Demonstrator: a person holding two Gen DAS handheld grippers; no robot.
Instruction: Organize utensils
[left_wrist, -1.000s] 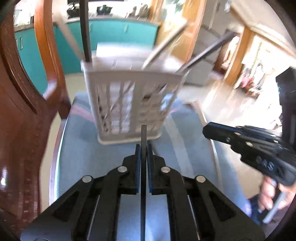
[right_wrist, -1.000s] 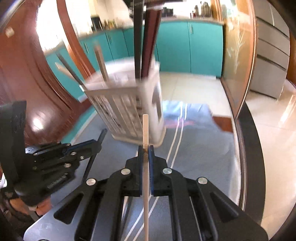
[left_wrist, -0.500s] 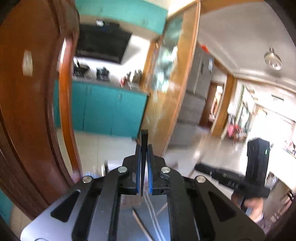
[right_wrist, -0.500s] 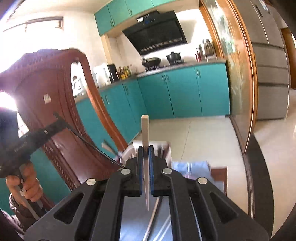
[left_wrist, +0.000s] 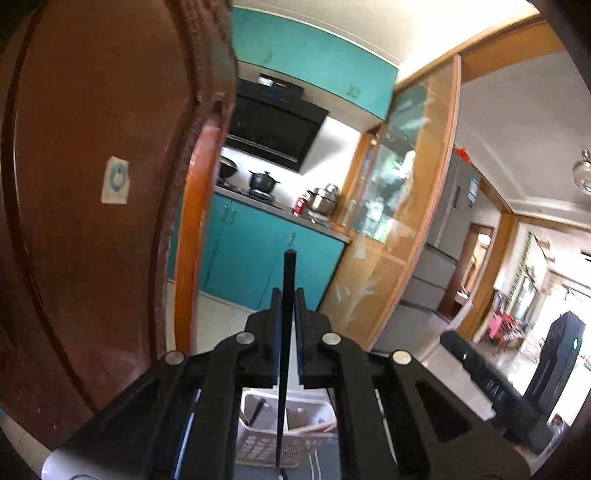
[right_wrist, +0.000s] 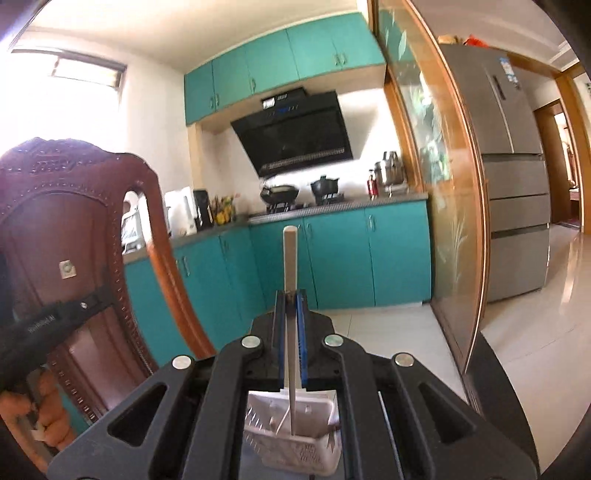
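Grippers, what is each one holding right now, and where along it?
Left gripper: black chopstick, gripped below its top. Right gripper: pale chopstick, likewise.

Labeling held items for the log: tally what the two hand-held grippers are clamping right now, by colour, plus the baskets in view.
Black chopstick: 1, in left hand-held gripper
Pale chopstick: 1, in right hand-held gripper
White basket: 1
Total: 3

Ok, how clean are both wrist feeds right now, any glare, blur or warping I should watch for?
Left wrist view: heavy fisheye bending of the door frames, the dark wooden chair back soft and blurred up close, the thin black chopstick sharp. Right wrist view: the window blown out white at upper left, glare on the floor tiles, the pale wooden chopstick and white slotted plastic basket crisp.
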